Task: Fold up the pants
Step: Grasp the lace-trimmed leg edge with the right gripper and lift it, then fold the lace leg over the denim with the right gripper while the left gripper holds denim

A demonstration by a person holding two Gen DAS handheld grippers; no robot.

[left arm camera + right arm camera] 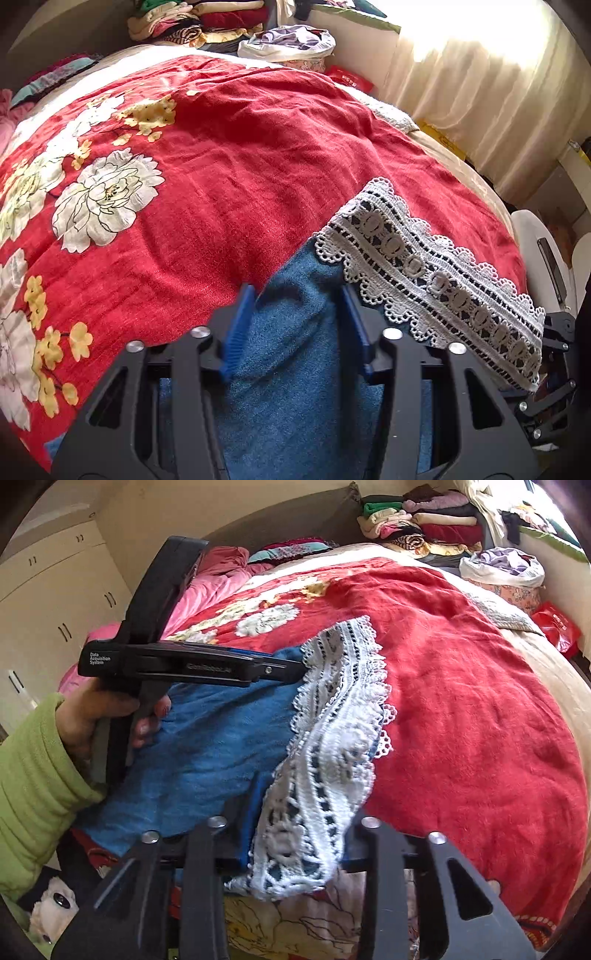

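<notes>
Blue denim pants [295,387] with a wide white lace hem [424,273] lie on a red flowered blanket [221,166]. My left gripper [299,310] has its blue pads [238,332] pressed on a bunched fold of the denim just behind the lace. In the right wrist view the same left gripper [295,670], held by a hand in a green sleeve [33,775], reaches over the pants [221,738] to the lace edge. My right gripper [303,819] is closed on the lace hem [340,709], which drapes over and hides its pads.
The blanket [461,701] covers a bed. Stacks of folded clothes [207,22] and a white bag of laundry [288,42] sit at the far end. A pink quilt [214,579] lies on the left, a wardrobe [55,602] beyond it. Curtains [480,92] hang on the right.
</notes>
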